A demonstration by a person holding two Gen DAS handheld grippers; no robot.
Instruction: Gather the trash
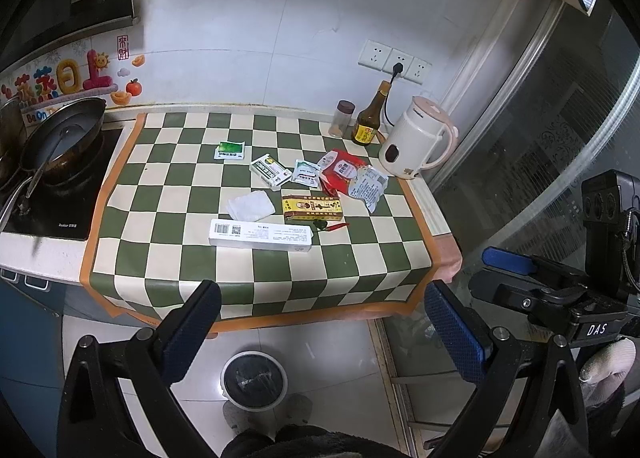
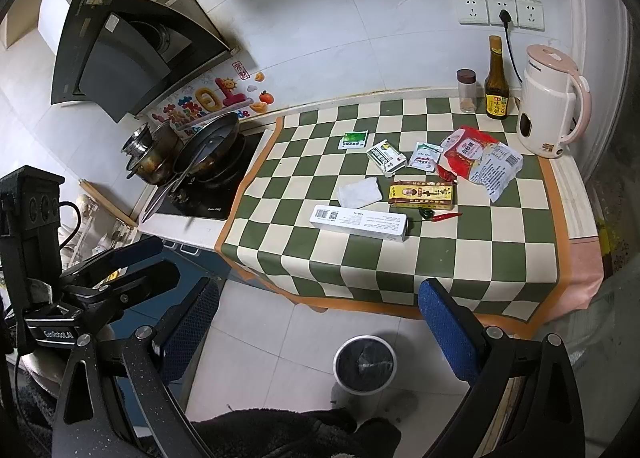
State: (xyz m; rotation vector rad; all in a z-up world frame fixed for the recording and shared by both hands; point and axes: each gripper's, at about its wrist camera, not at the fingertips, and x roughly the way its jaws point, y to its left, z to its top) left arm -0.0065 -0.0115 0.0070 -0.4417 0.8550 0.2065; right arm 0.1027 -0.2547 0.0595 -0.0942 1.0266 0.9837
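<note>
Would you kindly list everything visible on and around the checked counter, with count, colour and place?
Long box: 1, white, front of cloth.
Flat box: 1, yellow, behind the long box.
Tissue: 1, white, centre.
Chillies: 2, green and red, by the yellow box.
Sachets and packets: about 6, mixed colours, middle.
Kettle: 1, white-pink, right rear.
Bottle: 1, brown, beside the kettle.
Jar: 1, clear, beside the bottle.
Pan: 1, dark, on the hob.
Bin: 1, white-rimmed, floor.
Left gripper: open.
Right gripper: open.
</note>
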